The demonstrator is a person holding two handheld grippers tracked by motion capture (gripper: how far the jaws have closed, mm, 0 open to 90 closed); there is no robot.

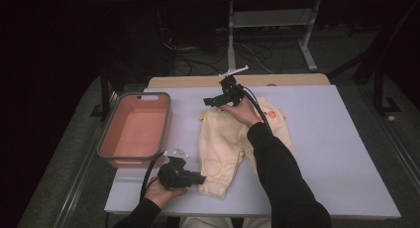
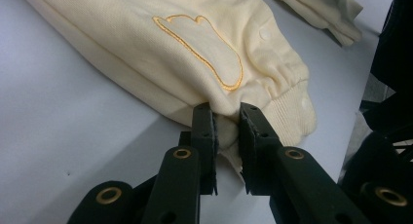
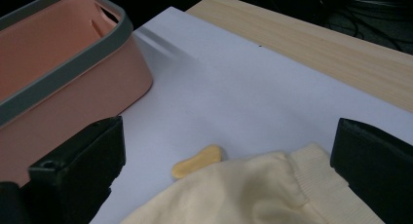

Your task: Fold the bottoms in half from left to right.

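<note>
Cream-yellow knitted baby garment (image 1: 233,139) lies flat on the white table sheet (image 1: 327,153), right of the salmon-pink plastic tub with grey rim (image 1: 134,129). Left gripper (image 2: 226,118) is clamped on its ribbed cuff; right gripper (image 3: 229,160) hovers, jaws apart, over the far edge.

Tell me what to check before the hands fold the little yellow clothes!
1. Left tool pinching the cuff of the yellow garment: ok, cloth is squeezed between the jaws.
2. Right tool open over the far edge of the garment: ok, jaws stand wide on either side of it.
3. Right tool gripping cloth: not ok, nothing pinched yet.
4. Garment lying flat on the white sheet: cannot tell, an arm hides part.
5. Pink tub out of the way: ok, it sits beside the garment.
</note>
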